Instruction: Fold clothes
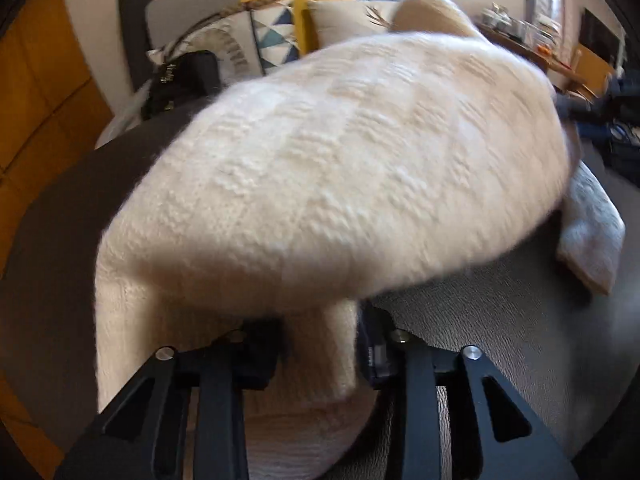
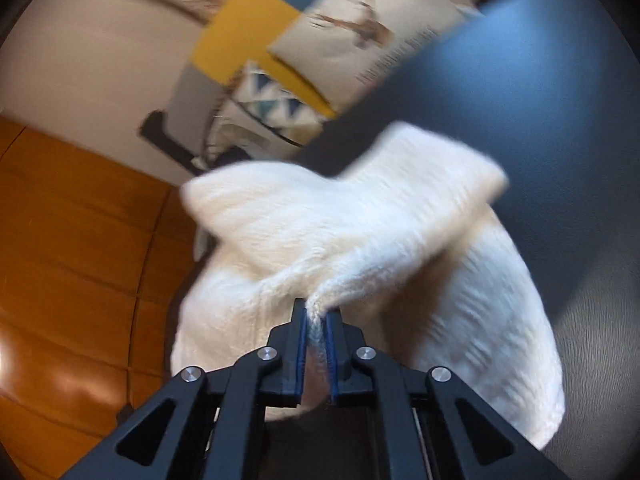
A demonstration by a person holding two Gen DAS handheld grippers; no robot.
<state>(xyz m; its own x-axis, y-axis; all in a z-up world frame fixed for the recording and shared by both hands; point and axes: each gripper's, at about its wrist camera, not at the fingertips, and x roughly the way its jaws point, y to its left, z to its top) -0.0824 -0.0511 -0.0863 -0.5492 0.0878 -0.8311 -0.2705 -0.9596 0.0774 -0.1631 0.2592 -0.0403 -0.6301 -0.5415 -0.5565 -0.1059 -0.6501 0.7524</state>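
Sweater pinched in both claws, left claw & right claw; keep edge taut, lower evenly onto bed.

The way ahead of the left gripper is blocked by the billowing cream sweater. Bare grey bed cover is left open to its right. Beyond the right gripper the sweater fills the middle; pillows stand further back, and wooden floor lies open leftward.
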